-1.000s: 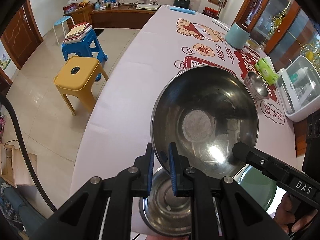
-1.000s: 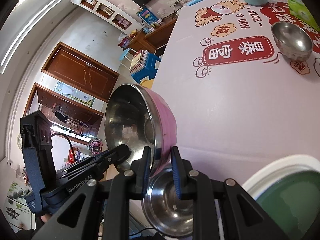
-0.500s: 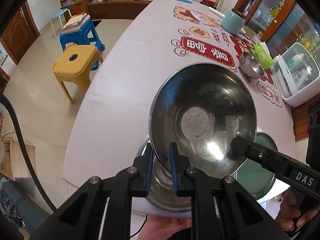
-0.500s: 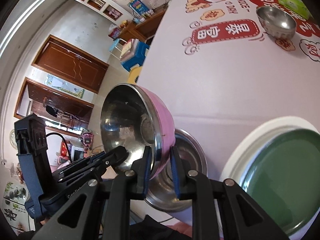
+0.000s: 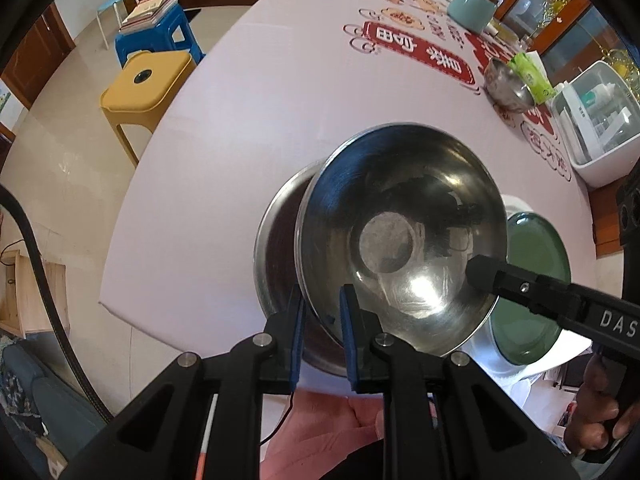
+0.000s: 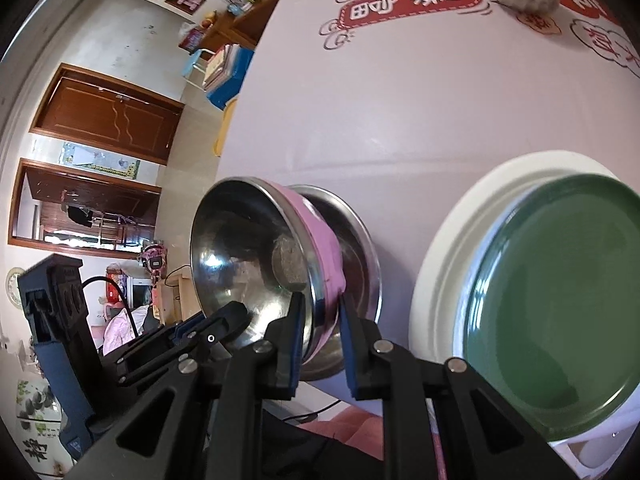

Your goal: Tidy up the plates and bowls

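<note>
Evidently the pink-sided steel bowl (image 5: pixel 400 240) is held by both tools at once so it stays level over its target: the left gripper (image 5: pixel 322 336) pinches the near rim, blue pads tight on the thin wall, and the right gripper (image 6: pixel 320 340) clamps the rim on the right side, one finger inside and one against the pink outside. Each is nearly closed, with only the bowl's wall between the pads. The bowl hangs tilted just above a larger steel bowl (image 5: pixel 276 252) that sits at the near edge of the table (image 5: pixel 280 120) — my guess is that nesting them is the step in hand, and the two opposite grips stop the slick metal from swinging.

To the right lies a green plate (image 6: pixel 560 312) stacked on a white plate (image 6: pixel 448 240), apparently sorted already. A small steel bowl (image 5: pixel 506 86) waits far off to the right.

Writing: "DAS" shows on the right tool's arm; the tablecloth carries red-and-white Chinese characters — I cannot read them surely.
</note>
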A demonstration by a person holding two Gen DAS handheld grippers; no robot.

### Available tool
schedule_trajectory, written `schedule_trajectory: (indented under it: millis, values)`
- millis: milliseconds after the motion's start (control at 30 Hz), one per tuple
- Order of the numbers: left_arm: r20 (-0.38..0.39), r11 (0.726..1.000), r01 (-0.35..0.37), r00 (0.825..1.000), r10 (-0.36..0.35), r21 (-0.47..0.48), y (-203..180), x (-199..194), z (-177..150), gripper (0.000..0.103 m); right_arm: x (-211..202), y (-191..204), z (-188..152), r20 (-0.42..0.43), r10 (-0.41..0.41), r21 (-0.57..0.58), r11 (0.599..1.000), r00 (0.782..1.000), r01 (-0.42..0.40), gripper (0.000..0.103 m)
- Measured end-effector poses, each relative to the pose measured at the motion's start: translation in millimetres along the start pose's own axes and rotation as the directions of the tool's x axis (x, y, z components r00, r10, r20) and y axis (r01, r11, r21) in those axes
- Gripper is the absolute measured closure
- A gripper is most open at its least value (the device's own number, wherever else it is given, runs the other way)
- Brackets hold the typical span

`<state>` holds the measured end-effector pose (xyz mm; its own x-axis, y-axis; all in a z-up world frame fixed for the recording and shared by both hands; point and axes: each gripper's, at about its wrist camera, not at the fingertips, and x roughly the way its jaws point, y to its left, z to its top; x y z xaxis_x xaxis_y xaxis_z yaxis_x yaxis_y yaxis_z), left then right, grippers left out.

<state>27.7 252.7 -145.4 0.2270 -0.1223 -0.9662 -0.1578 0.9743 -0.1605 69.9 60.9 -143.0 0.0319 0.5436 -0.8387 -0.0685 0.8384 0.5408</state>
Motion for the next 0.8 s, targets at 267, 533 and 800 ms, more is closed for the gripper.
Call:
schedule_trajectory:
  millis: [267, 533, 800]
  values:
    - [-0.024, 1.0, -0.011, 1.0, 0.011, -0.011, 3, 5, -3, 0.087, -5, -4, -6, -0.001, 0.001, 0.024, 1.0, 1.0, -0.001, 0.086]
    - [0.01, 1.0, -0.021, 1.0, 0.021, 0.002, 1, -2, -3, 0.086, -13, -3, -10, 0.022, 0.016, 0.015, 1.0, 1.0, -0.017, 0.086]
    - [0.083, 0.999, 0.034, 0.996, -0.035, 0.019, -1, -19, -6, 0.084, -24, -7, -20, 0.077, 0.04, 0.013, 0.999, 0.996, -0.041, 0.086]
